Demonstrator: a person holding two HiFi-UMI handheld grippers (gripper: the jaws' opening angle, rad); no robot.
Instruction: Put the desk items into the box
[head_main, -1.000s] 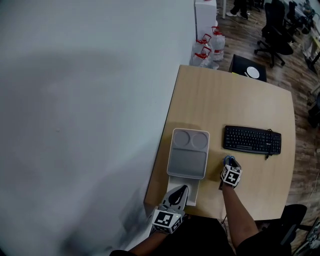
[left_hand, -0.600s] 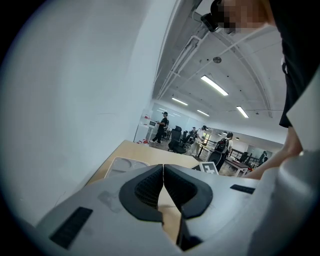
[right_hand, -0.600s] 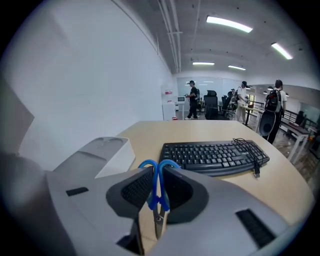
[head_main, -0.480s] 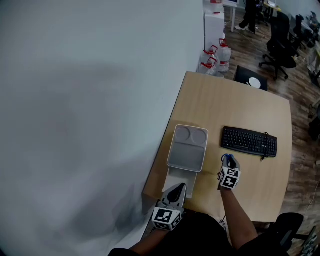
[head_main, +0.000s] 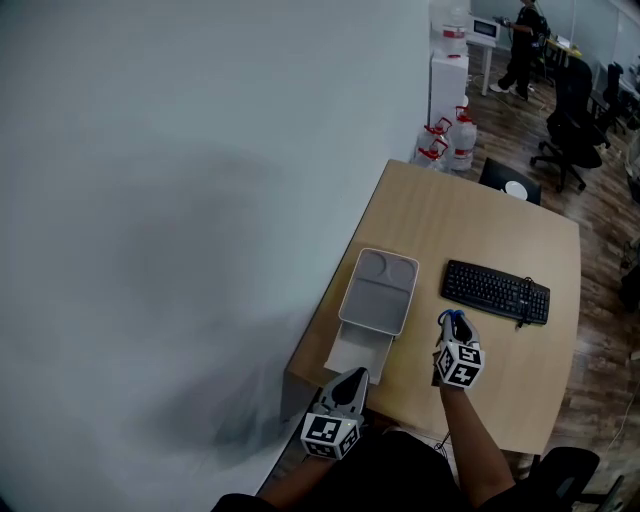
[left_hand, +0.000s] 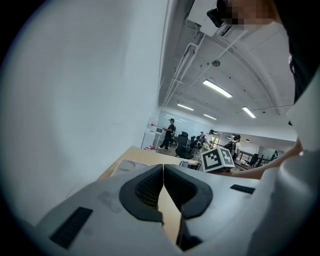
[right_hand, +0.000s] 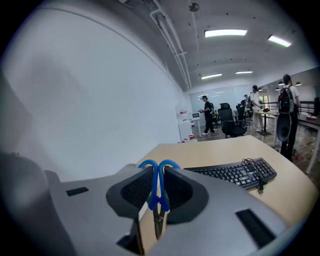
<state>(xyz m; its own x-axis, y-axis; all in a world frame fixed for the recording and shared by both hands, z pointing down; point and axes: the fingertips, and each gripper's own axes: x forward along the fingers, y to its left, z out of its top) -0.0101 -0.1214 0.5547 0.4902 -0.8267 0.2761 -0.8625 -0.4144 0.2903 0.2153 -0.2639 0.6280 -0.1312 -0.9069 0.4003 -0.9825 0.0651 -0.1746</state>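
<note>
Over the last second the head view is drawn back and upward, while the right gripper (head_main: 452, 322) is kept at the same station, at 4 o'clock of the box (head_main: 375, 300). The scissors (right_hand: 158, 185) are pinched by their blue handles between its jaws, so the transfer into the box is judged still pending. The left gripper (head_main: 350, 385) is carried with its jaws pressed together and empty. The keyboard (head_main: 495, 291) lies untouched on the surface (head_main: 450, 220). The scissor blades are largely hidden below the jaws. The white item (head_main: 357, 352) at the box's 6 o'clock edge cannot be identified.
</note>
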